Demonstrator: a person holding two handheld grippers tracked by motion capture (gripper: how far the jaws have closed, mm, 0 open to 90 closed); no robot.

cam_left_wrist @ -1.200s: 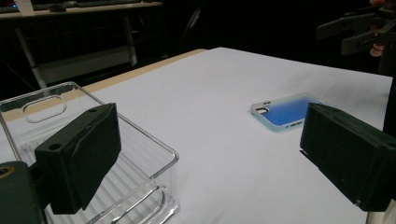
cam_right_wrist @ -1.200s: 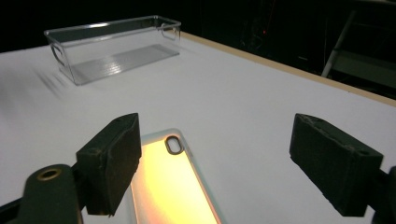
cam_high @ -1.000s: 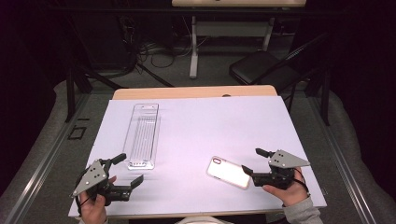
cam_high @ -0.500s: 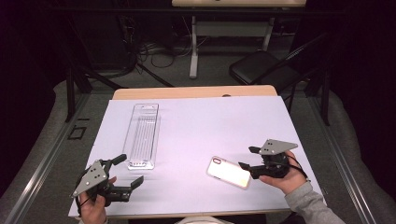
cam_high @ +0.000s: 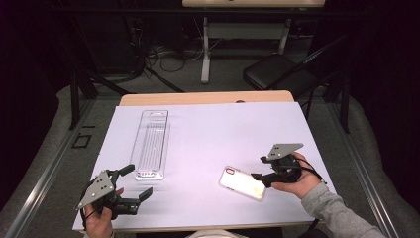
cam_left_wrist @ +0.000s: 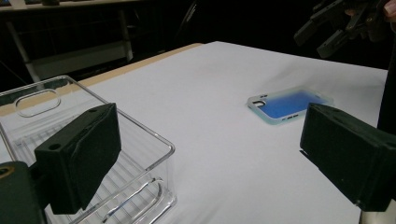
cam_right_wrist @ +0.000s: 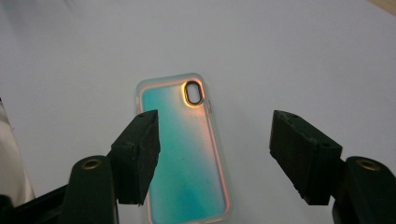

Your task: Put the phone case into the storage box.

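A white surface fills the middle of the high view, set in a dim room with a dark chair in the upper right of the frame. A phone case, clear-rimmed with an iridescent blue-green back, lies flat on the white sheet in the lower right of centre, its camera cutout toward the frame's left. In the right gripper view the case sits in the lower middle of the frame, between the two black pads but below them and untouched. The right gripper hovers just beside the case's right end, held by a hand in a grey sleeve; its jaws have just been closing yet stand parted, released and grasping nothing. The left gripper rests in the lower left of the high view, well apart from the case, its jaws spread wide and empty. A clear plastic tray lies lengthwise in the left half of the frame, just above that gripper. In the left gripper view the tray occupies the lower left and the case the right of centre.
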